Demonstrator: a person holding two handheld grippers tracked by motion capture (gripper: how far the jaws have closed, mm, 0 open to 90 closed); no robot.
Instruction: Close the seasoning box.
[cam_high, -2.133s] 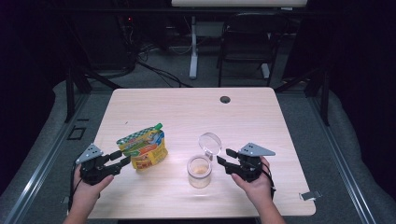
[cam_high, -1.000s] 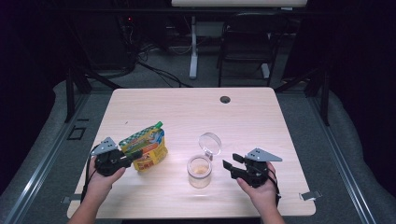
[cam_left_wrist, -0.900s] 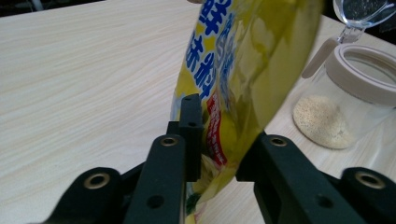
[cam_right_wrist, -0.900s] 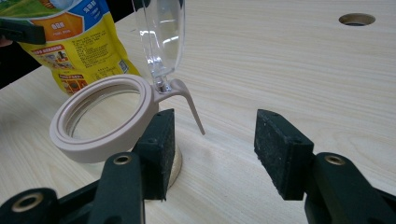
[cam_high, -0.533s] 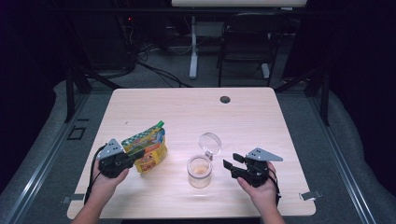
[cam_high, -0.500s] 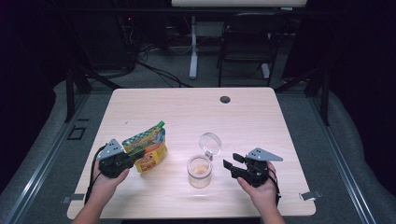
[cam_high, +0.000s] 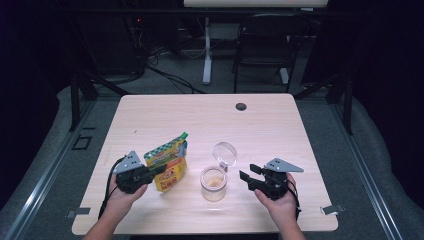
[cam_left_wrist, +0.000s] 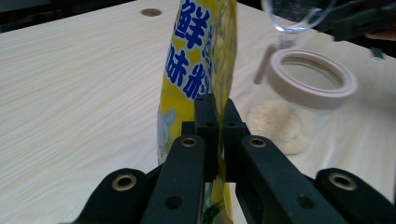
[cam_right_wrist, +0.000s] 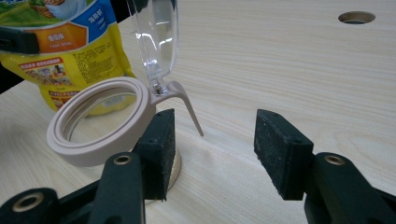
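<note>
The left gripper (cam_high: 156, 171) pinches the yellow bag (cam_high: 169, 161) and holds it up, left of the jar (cam_high: 214, 183). The jar's lid (cam_high: 225, 152) is flipped open. The right gripper (cam_high: 246, 177) waits beside it, jaws apart. I think pouring comes next.

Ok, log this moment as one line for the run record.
left gripper: shut on pouch, upright | right gripper: open, beside jar | jar lid: flipped open | table
</note>
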